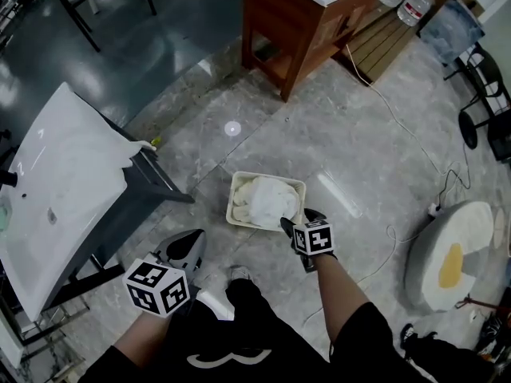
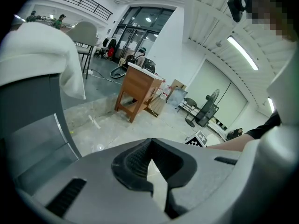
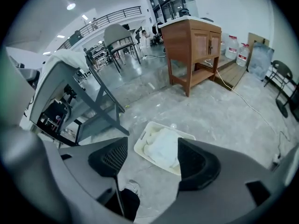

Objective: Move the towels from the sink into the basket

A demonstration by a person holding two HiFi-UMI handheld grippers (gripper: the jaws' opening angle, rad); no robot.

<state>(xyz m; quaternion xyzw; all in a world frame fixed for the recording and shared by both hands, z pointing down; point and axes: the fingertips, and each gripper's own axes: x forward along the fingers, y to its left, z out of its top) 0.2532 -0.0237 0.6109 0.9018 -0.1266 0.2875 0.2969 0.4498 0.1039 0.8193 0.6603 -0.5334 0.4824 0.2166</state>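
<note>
Your right gripper (image 1: 299, 220) hangs wide open, empty, by the basket (image 1: 263, 175) of towels (image 1: 267, 198), its long axis crosswise; left gripper (image 1: 188, 244) closed, empty.

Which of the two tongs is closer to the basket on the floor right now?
Right. The right tongs hang open at the near edge of the basket, by the towels. The left tongs, shut, are off to the side, nearer the sink.

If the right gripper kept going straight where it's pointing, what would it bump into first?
Probably the towels in the basket, framed between the right gripper's open jaws.
</note>
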